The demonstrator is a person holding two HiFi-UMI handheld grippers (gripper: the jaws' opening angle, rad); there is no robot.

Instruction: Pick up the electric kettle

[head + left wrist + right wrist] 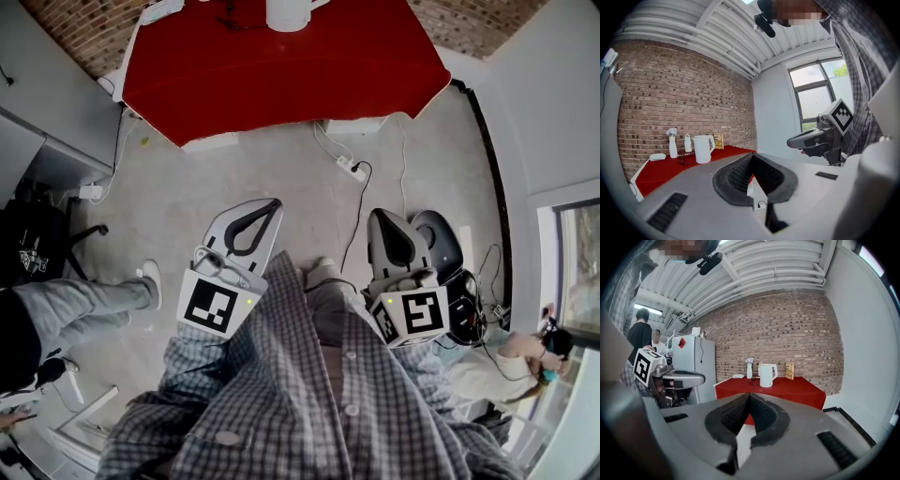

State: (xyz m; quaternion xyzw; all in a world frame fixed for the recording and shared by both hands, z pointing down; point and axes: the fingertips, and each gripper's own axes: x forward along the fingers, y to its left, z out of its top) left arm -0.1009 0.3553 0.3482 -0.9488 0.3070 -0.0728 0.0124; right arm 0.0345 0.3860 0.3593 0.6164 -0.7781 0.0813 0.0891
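The white electric kettle [289,14] stands on a table with a red cloth [281,75] at the far end of the room, well ahead of both grippers. It shows small in the left gripper view [702,148] and in the right gripper view [767,375]. My left gripper [275,203] is held over the floor with its tips together and nothing between them. My right gripper [386,218] is beside it, also shut and empty. Each gripper sees the other: the right gripper [793,142] and the left gripper [699,377].
A white vase with flowers [672,143], a small bottle [687,143] and a small sign [718,140] stand near the kettle. A power strip with cables [352,169] lies on the floor before the table. A person's leg [89,302] is at left, a white fridge [693,369] behind.
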